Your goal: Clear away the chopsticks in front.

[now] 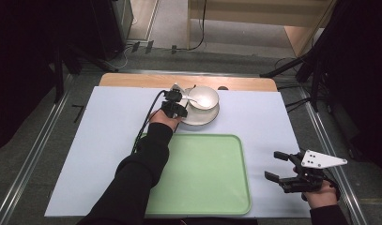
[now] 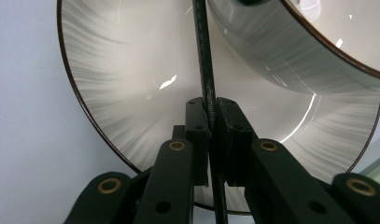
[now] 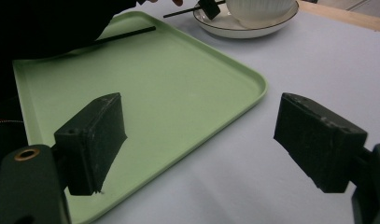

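A pale lavender sheet [image 1: 109,140] covers the table, with a strip of bare wood showing along its far edge and dark floor and stands around it. A light green tray [image 1: 212,187] lies on the sheet at the near side. Just beyond the tray's far edge sits a white saucer [image 1: 202,117] with a dark rim, and a white bowl [image 1: 205,96] stands on the saucer.

The left gripper [image 1: 175,104] reaches over the saucer's left side. In the left gripper view its jaws are pressed together on a thin black stick [image 2: 204,70], pinching it between the pads [image 2: 197,121]. The stick's long axis runs straight away from the gripper in that view, rising over the saucer [image 2: 122,84] and passing the outer wall of the bowl [image 2: 290,51]; its near end carries on below the pads. In the right gripper view the stick [image 3: 187,11] lies nearly level, one end reaching out to the left of the saucer [image 3: 243,28], towards the tray's [image 3: 178,93] far corner. Whether its far tip touches the bowl cannot be told.

The right gripper [image 1: 285,168] is held over the sheet well to the right of the tray's near right corner, jaws spread wide with nothing between them.
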A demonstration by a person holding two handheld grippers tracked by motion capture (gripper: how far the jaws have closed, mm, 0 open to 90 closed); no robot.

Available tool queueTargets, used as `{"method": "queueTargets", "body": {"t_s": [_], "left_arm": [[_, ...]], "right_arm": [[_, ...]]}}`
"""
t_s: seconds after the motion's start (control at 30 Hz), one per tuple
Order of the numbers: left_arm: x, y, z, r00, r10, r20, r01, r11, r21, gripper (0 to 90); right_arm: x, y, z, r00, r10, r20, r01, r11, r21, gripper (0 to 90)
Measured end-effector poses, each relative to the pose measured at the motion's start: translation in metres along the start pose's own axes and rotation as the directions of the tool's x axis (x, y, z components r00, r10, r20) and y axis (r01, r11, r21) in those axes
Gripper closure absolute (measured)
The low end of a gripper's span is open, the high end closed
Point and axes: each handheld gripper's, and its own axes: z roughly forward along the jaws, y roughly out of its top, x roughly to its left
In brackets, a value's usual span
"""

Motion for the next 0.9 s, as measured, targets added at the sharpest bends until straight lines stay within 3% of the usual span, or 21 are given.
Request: {"method": "queueTargets", "body": {"t_s": [0.17, 0.43, 0.7, 0.9], "left_arm": [[0.004, 0.001, -0.004, 0.9996, -0.025, 0.01, 0.025, 0.9997, -0.003, 86.3], [0.016, 0.005, -0.027, 0.9982, -0.047, 0.038, 0.048, 0.9984, -0.03, 86.4], [0.033, -0.001, -0.06, 0.9966, -0.008, 0.081, 0.013, 0.9985, -0.054, 86.3], [0.042, -0.014, -0.081, 0.993, -0.001, 0.118, 0.008, 0.9981, -0.061, 86.3]], "right_arm": [[0.0, 0.0, 0.0, 1.0, 0.0, 0.0, 0.0, 1.0, 0.002, 16.8], [0.0, 0.0, 0.0, 1.0, -0.002, -0.001, 0.002, 1.0, 0.002, 16.8], [0.001, 0.0, 0.0, 1.0, -0.001, -0.003, 0.001, 1.0, -0.004, 16.8], [0.001, 0.0, 0.0, 1.0, 0.001, -0.002, -0.001, 1.0, 0.004, 16.8]]}}
